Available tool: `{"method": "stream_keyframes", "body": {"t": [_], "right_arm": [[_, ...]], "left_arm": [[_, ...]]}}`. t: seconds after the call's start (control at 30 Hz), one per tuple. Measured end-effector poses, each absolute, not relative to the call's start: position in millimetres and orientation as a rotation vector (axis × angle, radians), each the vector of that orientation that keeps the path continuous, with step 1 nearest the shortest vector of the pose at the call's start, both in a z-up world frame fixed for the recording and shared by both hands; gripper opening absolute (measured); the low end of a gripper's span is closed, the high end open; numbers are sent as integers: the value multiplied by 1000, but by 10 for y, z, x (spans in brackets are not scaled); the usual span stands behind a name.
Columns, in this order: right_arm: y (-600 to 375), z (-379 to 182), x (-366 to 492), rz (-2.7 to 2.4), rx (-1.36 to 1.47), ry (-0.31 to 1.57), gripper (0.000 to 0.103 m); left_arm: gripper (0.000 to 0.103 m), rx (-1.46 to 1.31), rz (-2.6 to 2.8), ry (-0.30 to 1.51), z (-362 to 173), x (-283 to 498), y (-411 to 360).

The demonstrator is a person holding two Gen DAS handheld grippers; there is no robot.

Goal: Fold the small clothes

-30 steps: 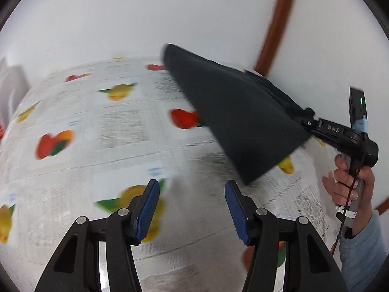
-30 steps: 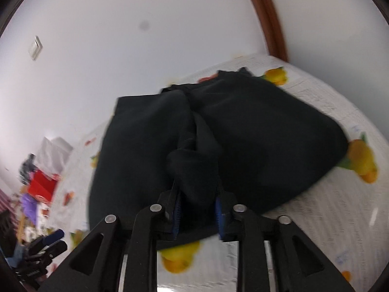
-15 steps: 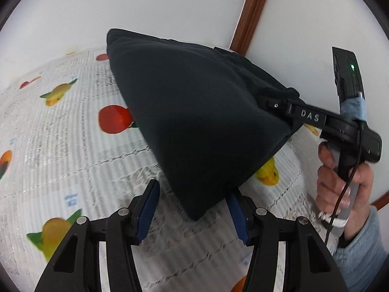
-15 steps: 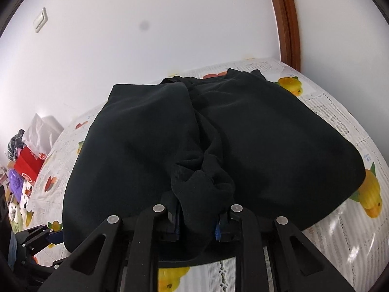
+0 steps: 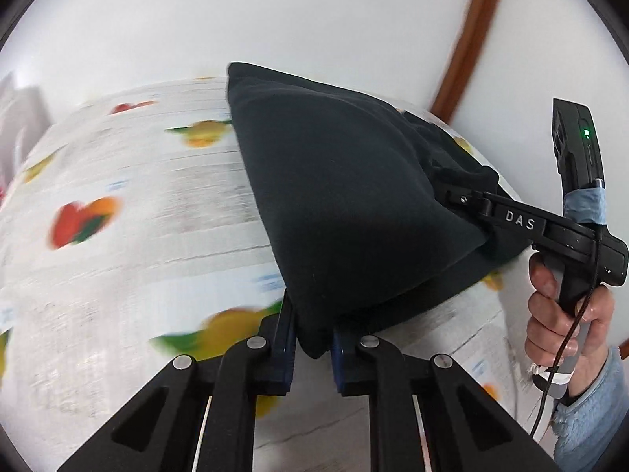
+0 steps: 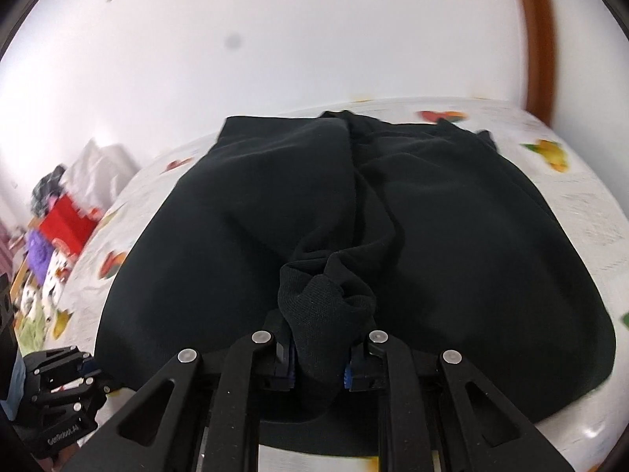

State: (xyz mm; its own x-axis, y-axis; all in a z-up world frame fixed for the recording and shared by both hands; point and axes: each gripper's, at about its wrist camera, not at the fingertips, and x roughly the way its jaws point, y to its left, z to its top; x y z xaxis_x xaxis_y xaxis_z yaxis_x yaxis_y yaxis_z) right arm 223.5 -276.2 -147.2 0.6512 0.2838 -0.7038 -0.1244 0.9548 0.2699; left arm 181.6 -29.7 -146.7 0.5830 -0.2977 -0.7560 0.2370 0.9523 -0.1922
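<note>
Garment lies on the tablecloth; clutter left (beyond the edge).

The black garment hangs lifted by two pinched corners, its far part resting on the table.

The garment is plain black, with no print. The surface under it wears a white cloth printed with grey text-like lines and red, orange, yellow and green fruit. Both grippers are black with blue pads. The sleeve is light blue. The wall is white, edged by a brown wooden strip.
</note>
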Motion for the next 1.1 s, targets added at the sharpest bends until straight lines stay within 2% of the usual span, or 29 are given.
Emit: {"method": "stream_keyframes", "body": {"t": [0.2,0.4,0.57,0.63,0.7,0.73,0.77,0.9,0.93,0.97,1.03,1.1], "right_arm": [[-2172,-1399,2174,363,200,823,16],[-2522,-1343,1820,361,386,744,16],[-2560,-1496,1724,298,343,793,27],[-2584,-1480,1739,302,354,786,32],[-2569,-1463,1793,290,353,785,39],[-2550,-1453,1843,286,353,781,43],[-2536,-1456,1885,286,354,779,47],[-2462,-1492,2133,259,369,790,47],[-2438,-1510,2217,250,379,803,44],[-2411,-1515,2265,241,374,812,31],[-2344,-1497,2349,258,344,828,10],[-2355,-1402,2346,279,315,799,7]], "left_arm": [[15,-74,-226,903,-1500,1597,302],[15,-64,-285,898,-1507,1441,289],[18,-16,-284,885,-1507,1375,225],[23,-3,-296,884,-1489,1372,213],[42,0,-314,882,-1477,1394,166],[48,-3,-327,878,-1474,1428,114],[51,-4,-330,878,-1469,1457,77],[51,2,-286,918,-1533,1633,-23],[51,2,-280,922,-1563,1664,-40],[51,1,-277,913,-1561,1674,-42],[51,1,-273,913,-1573,1708,-68],[53,9,-257,905,-1584,1715,-74]]}}
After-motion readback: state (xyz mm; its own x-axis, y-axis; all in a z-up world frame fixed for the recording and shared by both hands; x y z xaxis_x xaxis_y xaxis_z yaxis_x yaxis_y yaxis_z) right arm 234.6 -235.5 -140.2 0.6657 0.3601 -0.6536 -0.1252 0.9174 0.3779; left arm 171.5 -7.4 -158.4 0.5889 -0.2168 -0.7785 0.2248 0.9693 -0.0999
